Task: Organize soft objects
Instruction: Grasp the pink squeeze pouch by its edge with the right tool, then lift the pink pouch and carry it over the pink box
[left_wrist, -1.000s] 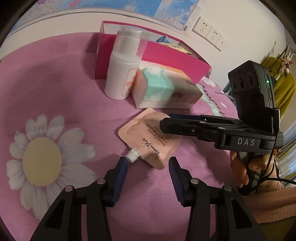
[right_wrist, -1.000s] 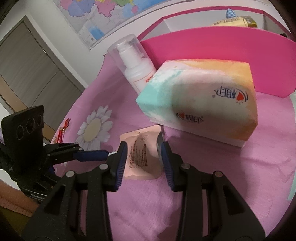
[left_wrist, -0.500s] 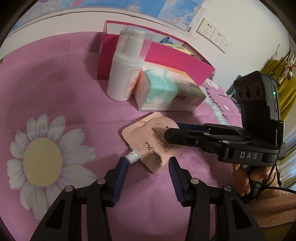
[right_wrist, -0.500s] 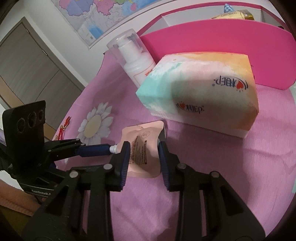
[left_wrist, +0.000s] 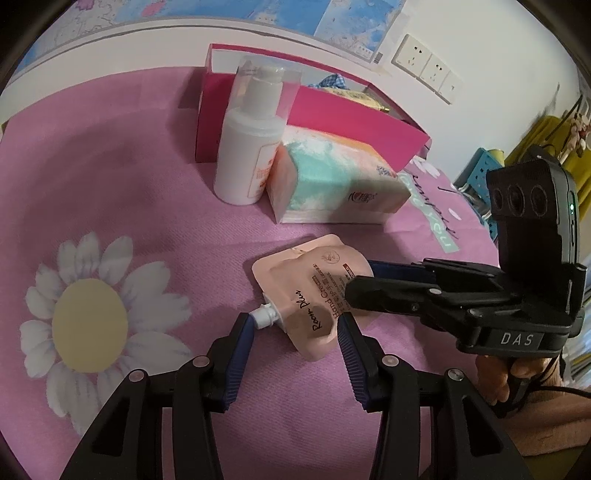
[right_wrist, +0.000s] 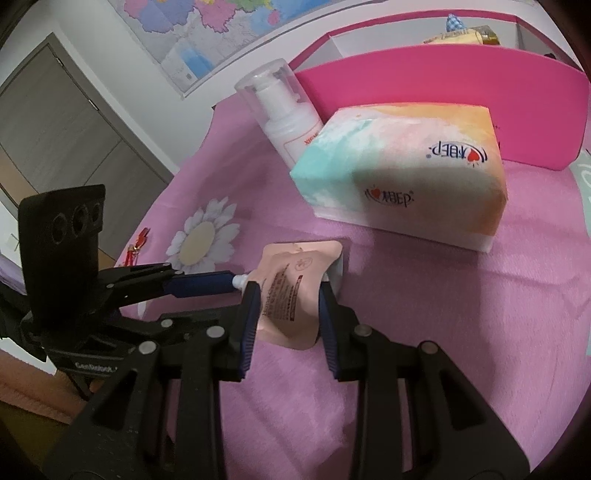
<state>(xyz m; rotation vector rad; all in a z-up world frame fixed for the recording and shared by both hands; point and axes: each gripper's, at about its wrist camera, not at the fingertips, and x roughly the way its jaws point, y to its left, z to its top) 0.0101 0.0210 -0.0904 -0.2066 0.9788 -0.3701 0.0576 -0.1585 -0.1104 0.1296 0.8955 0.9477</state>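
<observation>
Right tool (right_wrist: 284, 306) stood clamped across the hand-cream pouch (right_wrist: 295, 288), jaws having just closed on it, pouch lying on the pink tabletop (right_wrist: 480, 332). Left tool (left_wrist: 295, 328) apart, spout cap between its pads, seemingly steadying. Pink box (left_wrist: 354, 122) behind is the likely destination.

Both claws seen as black frames w/ blue ribbed pads, silver screws. Right claw (left_wrist: 360, 282): "DAS" tag, 3-lens camera block, green LED, black cable. Left claw (left_wrist: 295, 334): same build.
</observation>
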